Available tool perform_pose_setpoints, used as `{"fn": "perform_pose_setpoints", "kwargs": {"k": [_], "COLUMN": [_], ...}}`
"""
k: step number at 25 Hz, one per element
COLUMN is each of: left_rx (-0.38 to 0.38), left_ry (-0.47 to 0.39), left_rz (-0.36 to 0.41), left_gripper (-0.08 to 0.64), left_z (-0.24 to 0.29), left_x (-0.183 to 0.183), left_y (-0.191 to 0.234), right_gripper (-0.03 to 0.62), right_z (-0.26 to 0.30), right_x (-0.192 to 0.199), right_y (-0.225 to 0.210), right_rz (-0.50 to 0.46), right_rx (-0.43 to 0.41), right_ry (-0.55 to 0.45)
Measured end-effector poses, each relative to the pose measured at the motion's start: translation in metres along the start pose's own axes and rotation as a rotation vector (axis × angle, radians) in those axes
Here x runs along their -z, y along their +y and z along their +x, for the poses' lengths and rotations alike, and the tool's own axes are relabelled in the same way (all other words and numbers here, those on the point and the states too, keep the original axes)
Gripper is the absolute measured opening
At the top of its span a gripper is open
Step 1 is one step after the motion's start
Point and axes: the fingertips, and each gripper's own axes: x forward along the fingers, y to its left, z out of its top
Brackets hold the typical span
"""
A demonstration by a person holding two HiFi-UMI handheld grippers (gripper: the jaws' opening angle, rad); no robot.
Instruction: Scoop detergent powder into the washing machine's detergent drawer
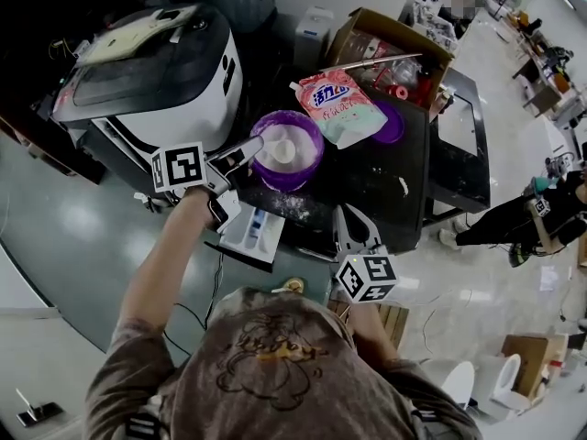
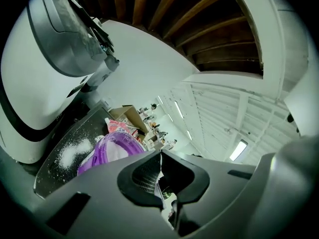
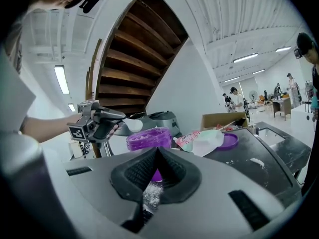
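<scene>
Powder is lying scattered (image 1: 295,207) over the dark table (image 1: 367,191) in the head view, just in front of a purple tub (image 1: 312,168) that is standing open and holding white detergent. The left gripper (image 1: 240,152) is clamping the handle of a white scoop (image 1: 281,150), whose bowl is hanging over the tub. A white drawer (image 1: 252,232) is sticking out below the table edge, under the left forearm. The washing machine (image 1: 156,71) is sitting left of the tub; a pink bag (image 1: 344,108), a purple lid (image 1: 393,125) and a cardboard box (image 1: 367,26) are lying beyond it. The right gripper (image 1: 353,227) is hovering near the table's front edge, well apart from the tub

In the left gripper view, the jaws are pressing together on a thin white edge, the scoop's handle, with the tub and spilled powder showing past them beside the machine's rounded white wall

In the right gripper view, the jaws are meeting with nothing between them. Beyond them the tub is standing by the bag and lid, and the scoop's bowl is sitting just above the tub's left rim. Wooden stairs (image 3: 134,63) are rising behind, and people are standing far back in a bright hall
</scene>
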Motion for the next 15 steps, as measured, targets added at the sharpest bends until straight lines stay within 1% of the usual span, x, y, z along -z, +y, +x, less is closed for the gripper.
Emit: {"fn": "perform_pose_setpoints", "kwargs": {"k": [2,4,5,8,9,11,15], "left_rx": [0.012,0.027,0.030,0.031,0.031,0.035,0.019], "left_ry": [-0.006,-0.007,-0.008,-0.007,-0.006,-0.002,0.005], "left_rz": [-0.035,-0.028,-0.044,-0.127,-0.140,-0.123,-0.174], "left_gripper": [0.023,0.023,0.023,0.023,0.023,0.023,0.023], "left_z": [-0.006,-0.013,-0.017,-0.034,-0.040,-0.050,-0.062], "left_x": [0.003,0.004,0.006,0.019,0.023,0.028,0.041], "left_y": [-0.005,-0.009,-0.011,-0.016,-0.017,-0.017,-0.018], "right_gripper": [0.000,0.000,0.000,0.000,0.000,0.000,0.000], "right_z": [-0.004,-0.008,-0.010,-0.017,-0.019,-0.024,-0.034], "right_x": [0.000,0.001,0.001,0.005,0.008,0.011,0.013], "right_y": [0.004,0.010,0.014,0.031,0.037,0.045,0.052], "right_rz": [-0.001,0.000,0.001,0.000,-0.002,-0.002,-0.002], "right_rx": [0.001,0.004,0.006,0.003,0.001,0.000,0.012], "right_ry": [-0.001,0.001,0.002,0.003,0.004,0.006,0.010]}}
